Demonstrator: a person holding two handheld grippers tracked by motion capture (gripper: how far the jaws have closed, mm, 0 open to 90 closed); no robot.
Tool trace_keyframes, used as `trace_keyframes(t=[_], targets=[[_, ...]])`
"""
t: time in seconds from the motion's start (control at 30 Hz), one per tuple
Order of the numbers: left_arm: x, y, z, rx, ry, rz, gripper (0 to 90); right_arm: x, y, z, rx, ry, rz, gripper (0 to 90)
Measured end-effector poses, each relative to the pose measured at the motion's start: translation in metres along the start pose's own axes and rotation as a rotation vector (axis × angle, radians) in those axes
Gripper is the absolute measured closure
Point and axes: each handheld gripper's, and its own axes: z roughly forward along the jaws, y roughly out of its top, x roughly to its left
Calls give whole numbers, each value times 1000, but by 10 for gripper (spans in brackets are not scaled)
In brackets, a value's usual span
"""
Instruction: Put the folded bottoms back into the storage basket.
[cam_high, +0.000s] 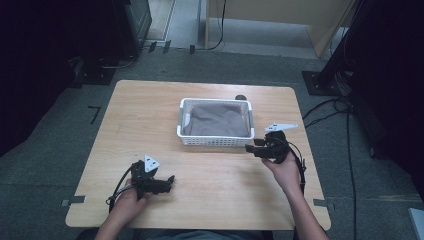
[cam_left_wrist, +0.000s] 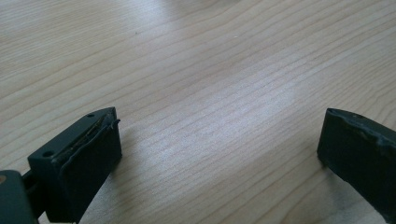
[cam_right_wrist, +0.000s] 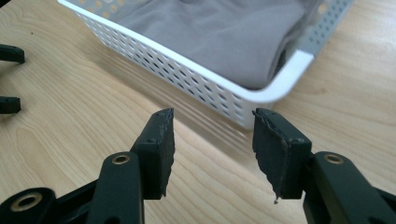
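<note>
My right gripper (cam_right_wrist: 212, 154) gapes empty just beside the basket (cam_right_wrist: 280, 77) corner; grey cloth (cam_right_wrist: 219, 32), probably folded, inside. My left gripper (cam_left_wrist: 219, 154), well short of the basket, is spread wide over bare table (cam_left_wrist: 196, 84).

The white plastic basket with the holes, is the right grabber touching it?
Apart. In the right gripper view, bare wooden table lies between the right gripper and the white perforated plastic basket.

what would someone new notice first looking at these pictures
The white basket near the middle of the wooden table draws the eye first, with grey cloth folded inside it. The right gripper sits just off the basket's near right corner, jaws open and aimed at it. The left gripper lies low over bare wood near the table's front left, jaws wide open.
</note>
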Motion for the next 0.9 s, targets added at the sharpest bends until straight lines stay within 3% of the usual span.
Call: trace_keyframes(t=[0.27,0.47,0.9], targets=[[0,0,0,0,0,0,0,-14,-24,0,0,0,18,493],[0,0,0,0,0,0,0,-26,-45,-1,2,-38,29,494],[0,0,0,0,0,0,0,-40,-65,-1,20,-94,29,490]])
